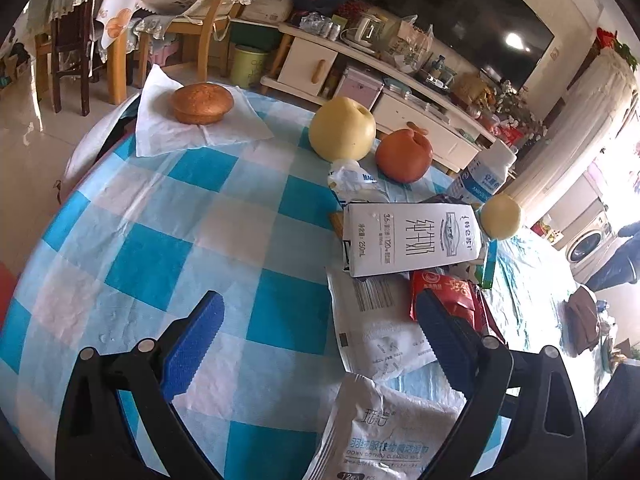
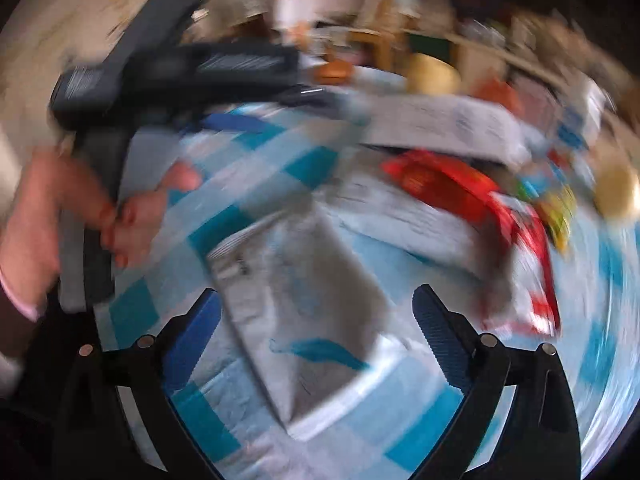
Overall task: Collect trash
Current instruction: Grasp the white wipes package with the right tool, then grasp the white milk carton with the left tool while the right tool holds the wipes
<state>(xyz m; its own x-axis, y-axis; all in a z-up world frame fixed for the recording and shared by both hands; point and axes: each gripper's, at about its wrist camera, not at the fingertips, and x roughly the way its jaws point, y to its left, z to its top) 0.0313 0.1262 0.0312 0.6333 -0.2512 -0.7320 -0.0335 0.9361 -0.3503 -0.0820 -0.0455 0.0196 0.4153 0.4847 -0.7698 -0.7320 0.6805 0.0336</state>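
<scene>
My left gripper (image 1: pixel 318 300) hangs open over the blue-and-white checked tablecloth (image 1: pixel 160 220), nothing between its blue pads. To its right lies the trash: a white milk carton (image 1: pixel 412 238) on its side, a red wrapper (image 1: pixel 448 292), a flat white packet (image 1: pixel 384 336), a wet-wipe pack (image 1: pixel 380 432) and a crumpled plastic wrapper (image 1: pixel 352 178). The right wrist view is heavily blurred. My right gripper (image 2: pixel 316 296) stands open above a white wipe pack (image 2: pixel 312 360), apart from it. A red wrapper (image 2: pixel 460 192) lies beyond.
A muffin (image 1: pixel 202 103) on a white napkin, a yellow pear (image 1: pixel 342 128), an orange fruit (image 1: pixel 404 156), a small yellow fruit (image 1: pixel 501 216) and a milk bottle (image 1: pixel 484 176) stand along the far side. A person's hand (image 2: pixel 132 208) grips the other tool's black handle (image 2: pixel 96 240) at left.
</scene>
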